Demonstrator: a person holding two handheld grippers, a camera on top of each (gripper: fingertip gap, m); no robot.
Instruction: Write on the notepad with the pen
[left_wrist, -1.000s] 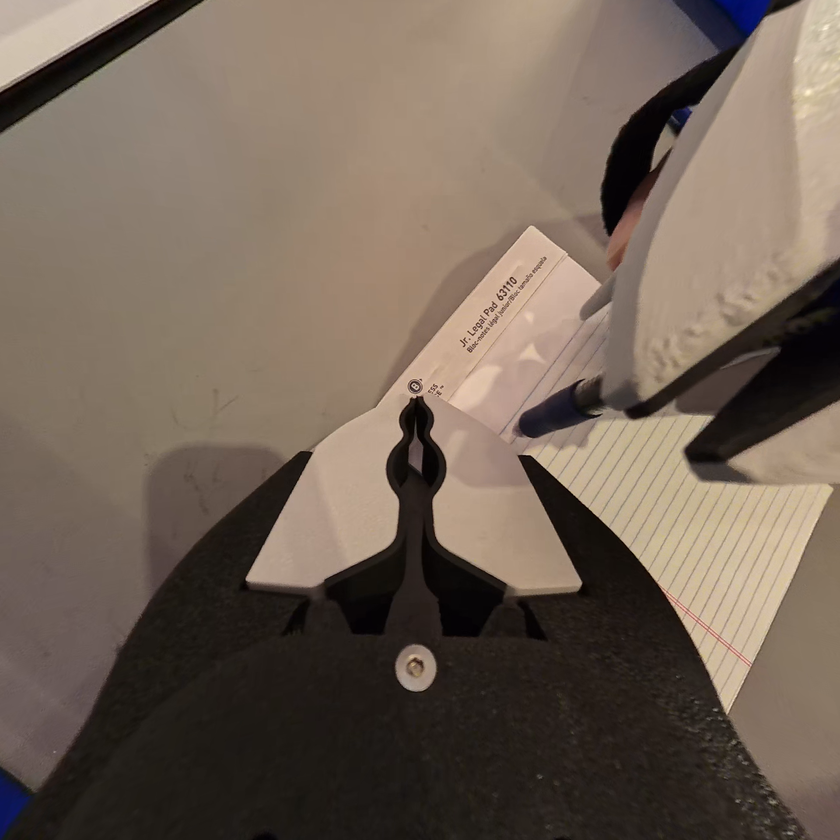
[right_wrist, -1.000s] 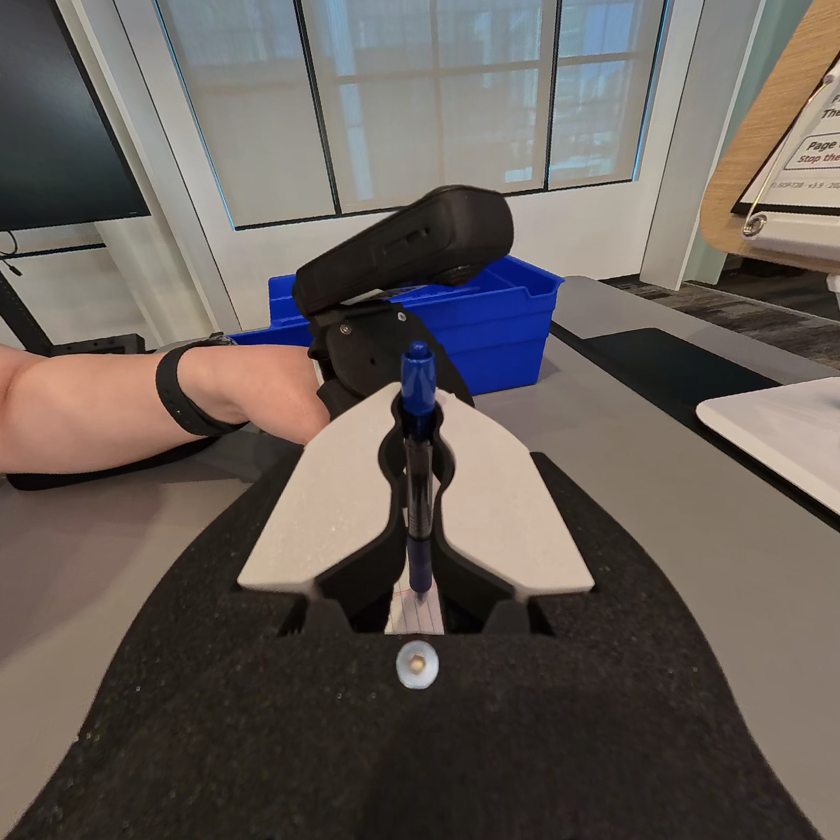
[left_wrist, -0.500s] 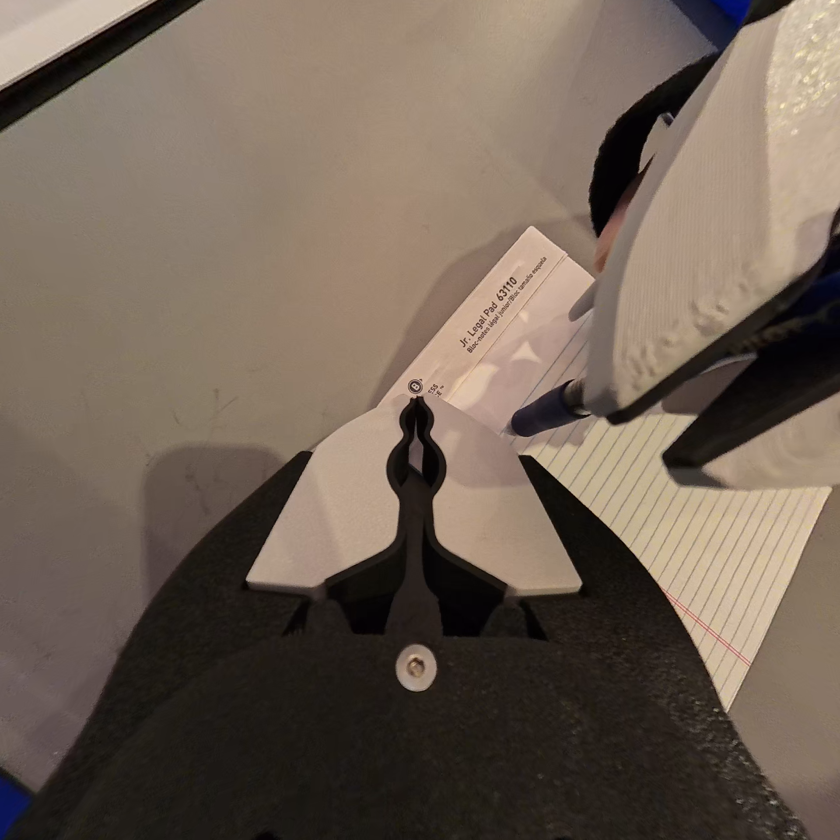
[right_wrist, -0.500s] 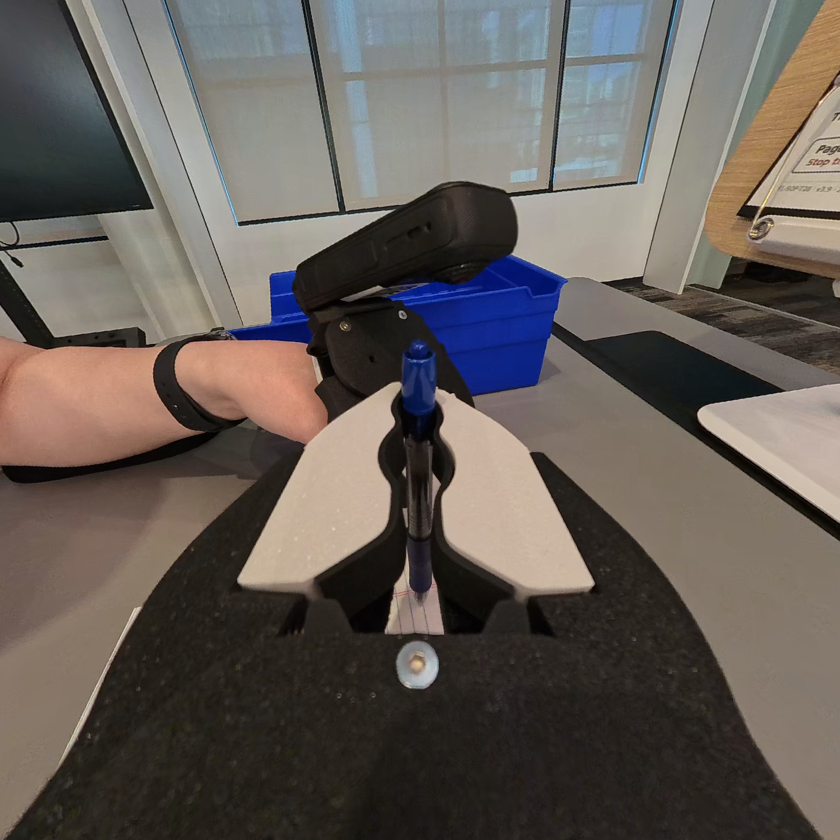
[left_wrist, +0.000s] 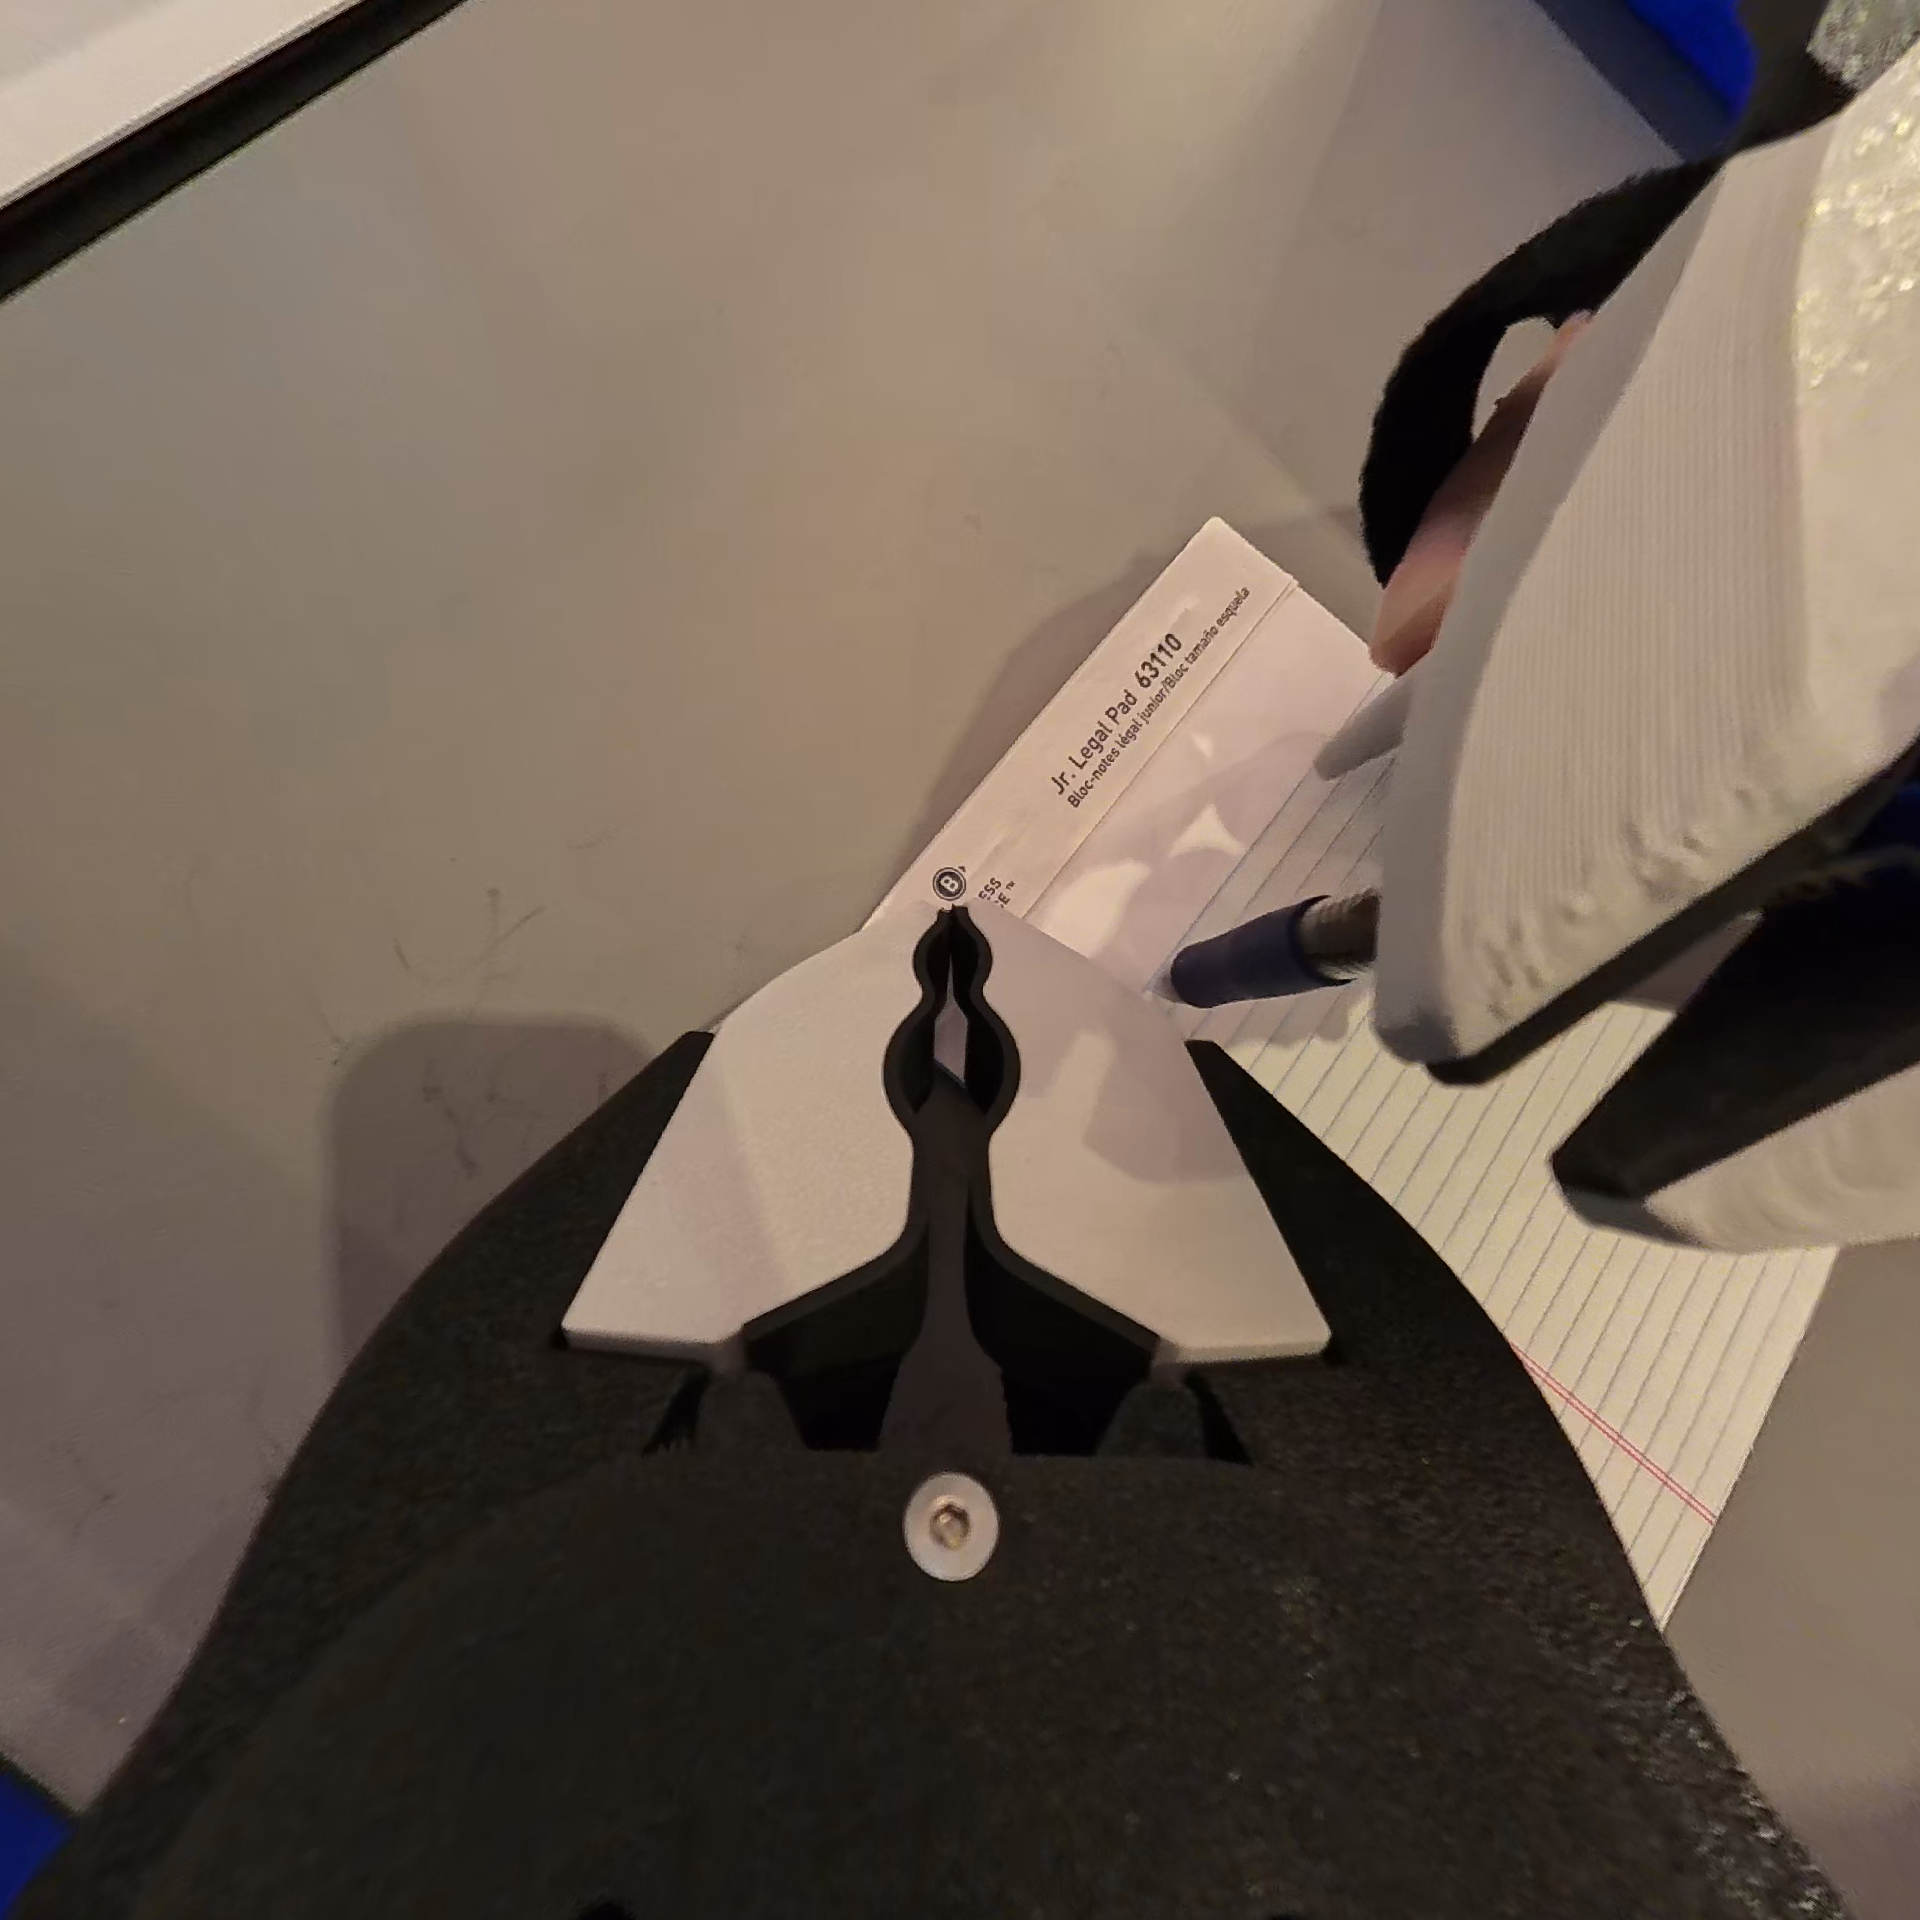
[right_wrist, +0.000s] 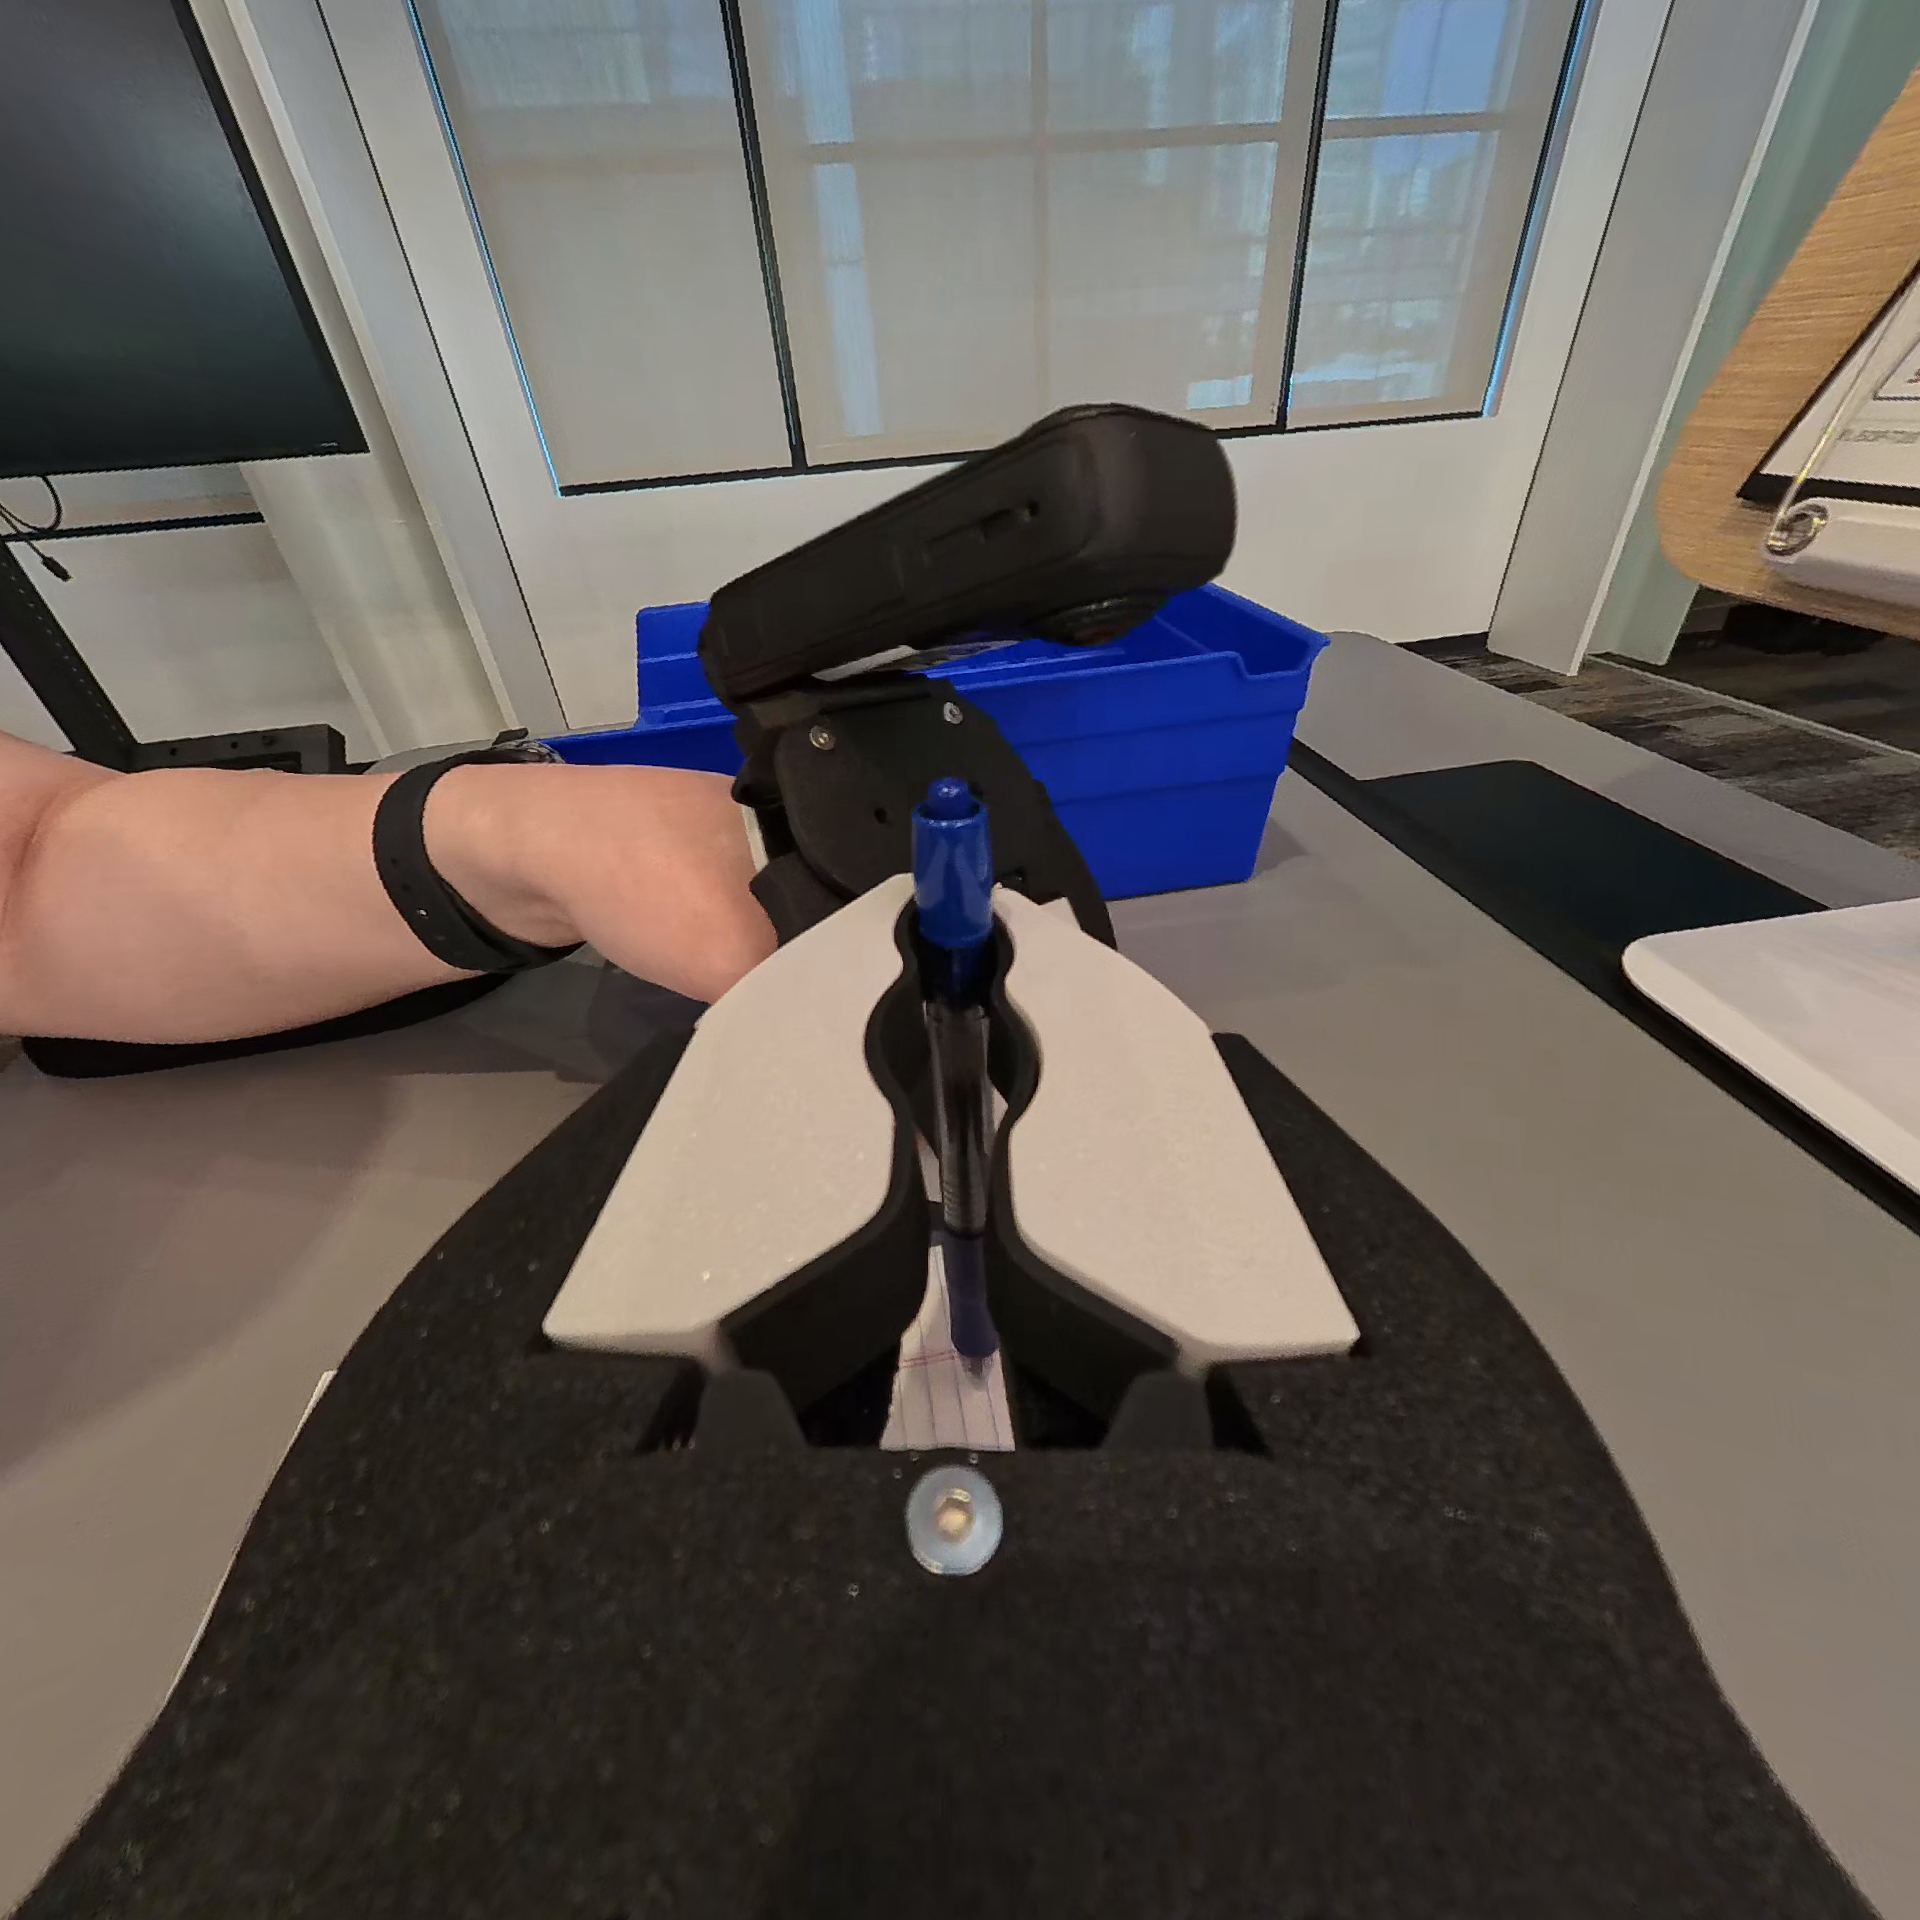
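While the lined notepad (left_wrist: 1558, 1299) is laid flat on the grey table (left_wrist: 623, 520), its near left corner is pressed down by the left gripper (left_wrist: 951, 914), whose jaws are closed with nothing between them. A blue pen (right_wrist: 951, 1091) is squeezed tight in the right gripper (right_wrist: 951, 914), and its tip is set on the paper near the top of the pad.

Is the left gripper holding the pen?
No, the left gripper is shut and empty over the notepad; the right gripper clamps the pen.
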